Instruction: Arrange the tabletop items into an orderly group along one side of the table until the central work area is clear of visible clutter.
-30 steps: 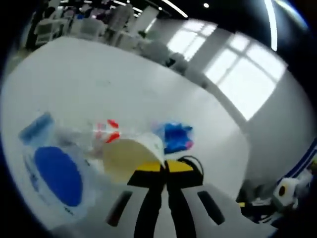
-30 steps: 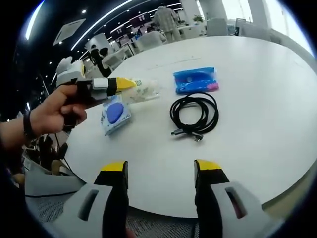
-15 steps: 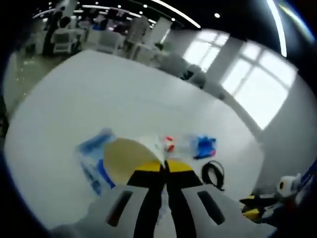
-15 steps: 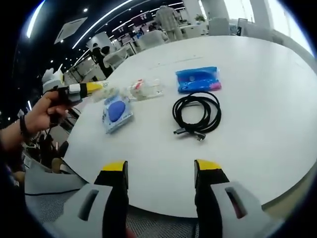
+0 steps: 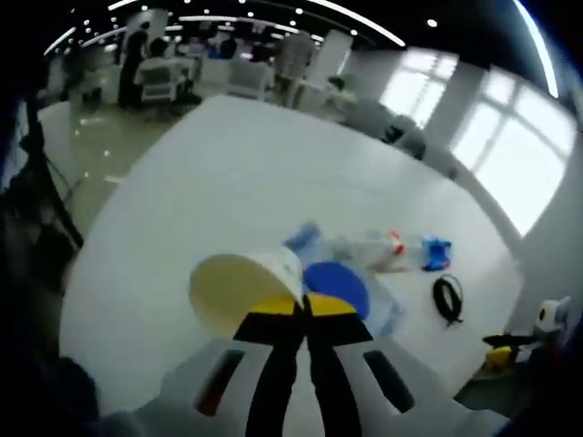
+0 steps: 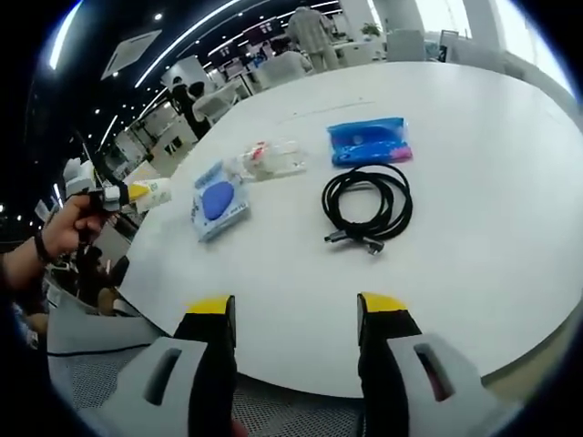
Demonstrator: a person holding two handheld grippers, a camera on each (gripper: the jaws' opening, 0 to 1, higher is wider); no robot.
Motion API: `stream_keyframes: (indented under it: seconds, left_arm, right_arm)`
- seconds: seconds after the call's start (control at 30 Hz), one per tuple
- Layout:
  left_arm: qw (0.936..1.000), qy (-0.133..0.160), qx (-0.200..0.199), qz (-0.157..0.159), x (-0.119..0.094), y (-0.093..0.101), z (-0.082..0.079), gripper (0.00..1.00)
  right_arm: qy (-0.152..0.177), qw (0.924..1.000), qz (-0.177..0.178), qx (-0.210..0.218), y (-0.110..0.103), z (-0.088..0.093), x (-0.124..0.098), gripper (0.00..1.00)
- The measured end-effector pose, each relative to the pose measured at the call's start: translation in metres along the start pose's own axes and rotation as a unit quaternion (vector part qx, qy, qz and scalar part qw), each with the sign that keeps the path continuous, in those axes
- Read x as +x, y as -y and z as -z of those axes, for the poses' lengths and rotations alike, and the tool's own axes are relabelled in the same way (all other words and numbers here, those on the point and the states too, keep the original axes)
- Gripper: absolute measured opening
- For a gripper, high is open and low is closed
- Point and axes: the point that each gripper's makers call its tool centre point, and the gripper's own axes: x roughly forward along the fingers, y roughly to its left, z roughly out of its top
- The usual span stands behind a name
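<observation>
My left gripper (image 5: 303, 306) is shut on the rim of a cream paper cup (image 5: 239, 291), held in the air above the white round table (image 5: 228, 173). In the right gripper view a hand holds that gripper (image 6: 117, 194) and the cup (image 6: 155, 192) off the table's left edge. On the table lie a pouch with a blue disc (image 6: 217, 200), a clear bag with red marks (image 6: 270, 158), a blue packet (image 6: 369, 143) and a coiled black cable (image 6: 369, 203). My right gripper (image 6: 296, 314) is open and holds nothing, low over the near edge.
Chairs and desks stand beyond the table's far side, and a person (image 6: 310, 32) is at the back. The floor (image 5: 100, 137) drops away past the table's left edge. Bare table top (image 6: 492, 182) lies right of the cable.
The left gripper has drawn back with the cup, away from the items and out past the table's left edge. The right gripper has stayed still and open.
</observation>
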Motion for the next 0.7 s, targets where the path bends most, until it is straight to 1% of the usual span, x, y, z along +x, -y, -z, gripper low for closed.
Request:
stream_keyframes:
  seconds: [0.03, 0.07, 0.3, 0.4, 0.53, 0.7]
  left_arm:
    - [1.0000, -0.001, 0.001, -0.002, 0.000, -0.001, 0.001, 0.00]
    - [0.9999, -0.011, 0.007, -0.010, -0.002, -0.007, 0.005, 0.00]
    - [0.9993, -0.025, 0.014, -0.023, -0.005, -0.017, 0.012, 0.00]
    - [0.9982, -0.043, 0.017, -0.039, -0.004, -0.025, 0.018, 0.01]
    - [0.9972, -0.052, 0.024, -0.047, -0.007, -0.028, 0.020, 0.01]
    - [0.9963, -0.060, 0.040, -0.046, -0.006, -0.027, 0.022, 0.02]
  right_arm:
    - [0.000, 1.0000, 0.000, 0.000, 0.000, 0.000, 0.000, 0.53]
    - [0.003, 1.0000, 0.001, 0.002, 0.001, -0.001, 0.000, 0.53]
    - [0.007, 1.0000, 0.003, 0.005, 0.002, -0.003, -0.002, 0.53]
    - [0.009, 0.9999, 0.004, 0.004, 0.002, -0.003, -0.002, 0.53]
    - [0.014, 0.9999, 0.006, 0.005, 0.003, -0.005, -0.003, 0.53]
    - [0.014, 0.9999, 0.005, 0.005, 0.003, -0.005, -0.003, 0.53]
